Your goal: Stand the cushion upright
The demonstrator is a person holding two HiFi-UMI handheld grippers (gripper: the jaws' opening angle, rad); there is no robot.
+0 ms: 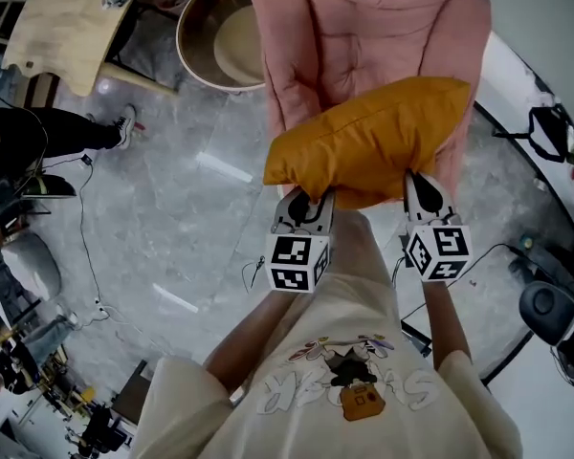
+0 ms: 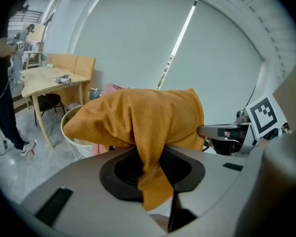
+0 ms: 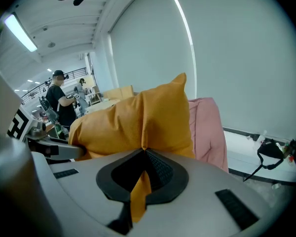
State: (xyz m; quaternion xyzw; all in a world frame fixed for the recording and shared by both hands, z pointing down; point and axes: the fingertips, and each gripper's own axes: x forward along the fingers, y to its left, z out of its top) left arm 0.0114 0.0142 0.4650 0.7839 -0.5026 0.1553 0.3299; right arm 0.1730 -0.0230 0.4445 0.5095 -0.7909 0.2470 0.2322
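The orange cushion point(image 1: 368, 137) is pinched along its near edge, fabric clamped in the left claw point(image 1: 306, 204) and in the right claw point(image 1: 423, 187), before the pink chair point(image 1: 364, 36).

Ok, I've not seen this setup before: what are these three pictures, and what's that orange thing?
There is no robot here. A person holds hand tongs, one pair per hand, each carrying a marker cube and a camera. The head view looks down from the person's head. The left gripper view and right gripper view each look along one pair of tongs. The left tongs and right tongs each pinch the near edge of an orange cushion, held in front of a pink padded chair on a grey floor. Both gripper views show orange fabric clamped between the jaws.
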